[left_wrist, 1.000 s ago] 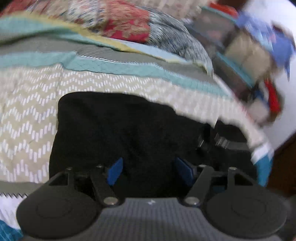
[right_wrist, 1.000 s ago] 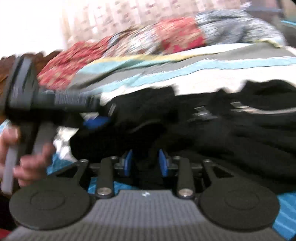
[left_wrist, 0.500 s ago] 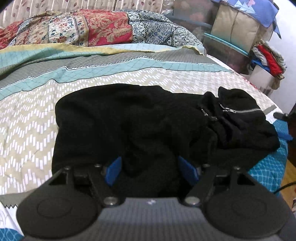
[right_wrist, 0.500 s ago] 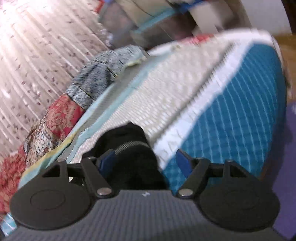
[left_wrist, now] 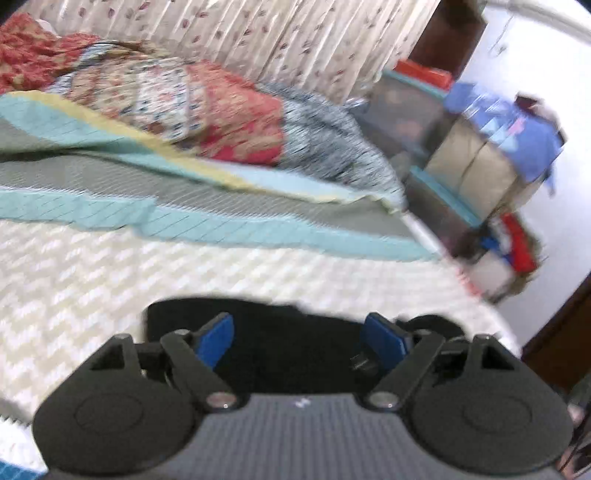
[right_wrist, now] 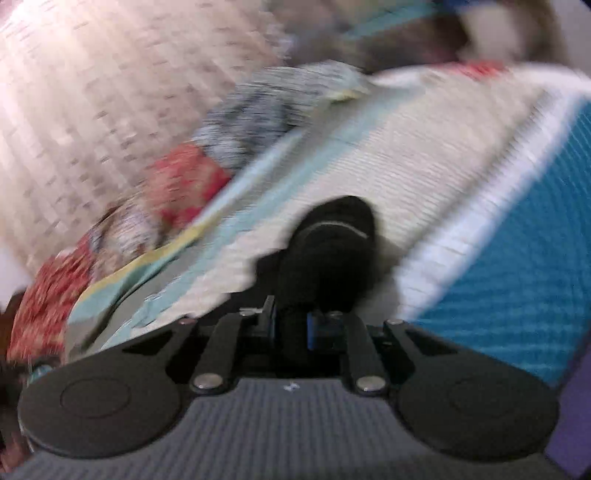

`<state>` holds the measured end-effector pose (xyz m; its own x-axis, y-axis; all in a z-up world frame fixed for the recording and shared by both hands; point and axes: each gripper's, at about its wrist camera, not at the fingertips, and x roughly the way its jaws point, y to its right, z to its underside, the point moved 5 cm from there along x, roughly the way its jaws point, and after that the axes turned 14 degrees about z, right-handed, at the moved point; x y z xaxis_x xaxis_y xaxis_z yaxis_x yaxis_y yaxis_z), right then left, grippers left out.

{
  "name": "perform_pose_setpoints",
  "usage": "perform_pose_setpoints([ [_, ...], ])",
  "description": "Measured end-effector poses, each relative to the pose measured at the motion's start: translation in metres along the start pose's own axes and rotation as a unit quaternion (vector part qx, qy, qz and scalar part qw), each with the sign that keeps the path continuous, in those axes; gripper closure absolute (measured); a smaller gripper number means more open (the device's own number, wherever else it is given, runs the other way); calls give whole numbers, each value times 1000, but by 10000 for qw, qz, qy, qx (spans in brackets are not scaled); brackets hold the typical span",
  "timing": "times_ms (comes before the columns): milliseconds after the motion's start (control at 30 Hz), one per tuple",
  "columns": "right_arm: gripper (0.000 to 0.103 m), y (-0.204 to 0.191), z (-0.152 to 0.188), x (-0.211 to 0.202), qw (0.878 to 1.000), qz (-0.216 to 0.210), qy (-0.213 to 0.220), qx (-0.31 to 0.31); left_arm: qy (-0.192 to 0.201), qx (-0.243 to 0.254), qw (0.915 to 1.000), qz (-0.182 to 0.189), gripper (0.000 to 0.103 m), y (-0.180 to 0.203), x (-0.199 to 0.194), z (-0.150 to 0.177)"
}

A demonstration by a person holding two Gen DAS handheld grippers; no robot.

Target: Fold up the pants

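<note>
Pants (left_wrist: 295, 347), black ones, sit low in the middle of the left wrist view, lying on the cream zigzag part of the quilt (left_wrist: 258, 280), and everything's pretty smeared with blur. Going across that view from the left: a red floral blanket (left_wrist: 229, 122) is bunched up in the upper left, teal and grey bands of the quilt run under it, a pleated curtain (left_wrist: 258, 33) covers the top centre, and storage boxes (left_wrist: 476, 173) with clothes piled on them stand on the right edge. The left gripper (left_wrist: 301, 341) sits at the bottom with its blue pads (left_wrist: 216, 338) spread wide, its jaws have just been opening further, and the black cloth shows between them but neither pad presses on it. Over in the right wrist view, which is tilted hard, the curtain fills the upper left, the red blanket runs down the left side, the quilt crosses the middle and its blue side panel (right_wrist: 517, 266) drops off at the right. The right gripper (right_wrist: 291, 328) is at bottom centre with its jaws just snapped narrow, pinching a fold of the pants, and a dark bunch with a zipper line (right_wrist: 340, 226) humps up right above the fingertips.
</note>
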<state>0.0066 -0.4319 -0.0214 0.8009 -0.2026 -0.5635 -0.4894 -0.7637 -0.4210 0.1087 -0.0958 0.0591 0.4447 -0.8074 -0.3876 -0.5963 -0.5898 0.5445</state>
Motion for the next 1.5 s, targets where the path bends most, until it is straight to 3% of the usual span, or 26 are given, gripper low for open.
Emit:
perform_pose_setpoints([
  [133,86,-64,11,-15,9937,-241,275,-1057,-489,174,9972,533,4,37,40,-11],
  [300,86,-106,39,-22,9783,-500,333,-1981,-1375,-23,9844,1097,2,58,104,2],
  [333,86,-111,43,-22,9761,-565,331,-2073,-1488,-84,9823,1139,13,60,114,7],
  [367,86,-118,47,-23,9736,-644,315,-2169,-1592,-81,9804,1155,44,61,121,14],
  [433,86,-130,55,-24,9667,-745,318,-2427,-1677,60,9813,943,78,59,124,19],
  [467,86,-133,57,-24,9643,-658,377,-2537,-1608,100,9833,849,85,56,122,17],
  [567,86,-144,55,-24,9621,-846,391,-2562,-1275,-181,9876,900,86,33,97,5],
  [667,78,-164,60,-32,9575,-1289,402,-2549,-922,-215,9925,772,86,4,64,-10],
  [733,56,-180,73,-37,9471,-1587,366,-2765,-716,-370,9948,618,86,-20,45,-18],
  [767,51,-187,81,-39,9424,-1683,328,-2873,-618,-580,9948,558,86,-38,35,-19],
  [900,47,-193,102,-39,9317,-1843,109,-3129,-487,-1308,9900,210,85,-99,16,-8],
  [967,46,-185,104,-33,9344,-1716,-1,-3123,-607,-1516,9865,-109,63,-124,21,8],
  [1067,46,-169,101,-21,9449,-1452,-185,-2928,-802,-1741,9790,-695,43,-152,30,32],
  [1133,46,-154,95,-18,9524,-1330,-275,-2729,-687,-1918,9769,-644,33,-156,30,39],
  [1200,46,-141,91,-23,9582,-1278,-271,-2547,-604,-1971,9769,-567,30,-153,26,39],
  [1333,46,-117,73,-37,9681,-1211,-24,-2195,-430,-1963,9791,-301,12,-134,4,37],
  [1400,48,-110,65,-30,9730,-1060,13,-2051,-474,-1643,9851,-187,12,-116,2,38],
  [1433,55,-109,63,-20,9753,-991,-80,-1973,-556,-1433,9878,-231,20,-109,4,40],
  [1467,62,-107,63,-11,9775,-910,-223,-1889,-705,-1181,9899,-338,38,-101,7,44],
  [1500,75,-105,67,-4,9782,-845,-420,-1848,-911,-925,9903,-500,45,-96,12,49],
])
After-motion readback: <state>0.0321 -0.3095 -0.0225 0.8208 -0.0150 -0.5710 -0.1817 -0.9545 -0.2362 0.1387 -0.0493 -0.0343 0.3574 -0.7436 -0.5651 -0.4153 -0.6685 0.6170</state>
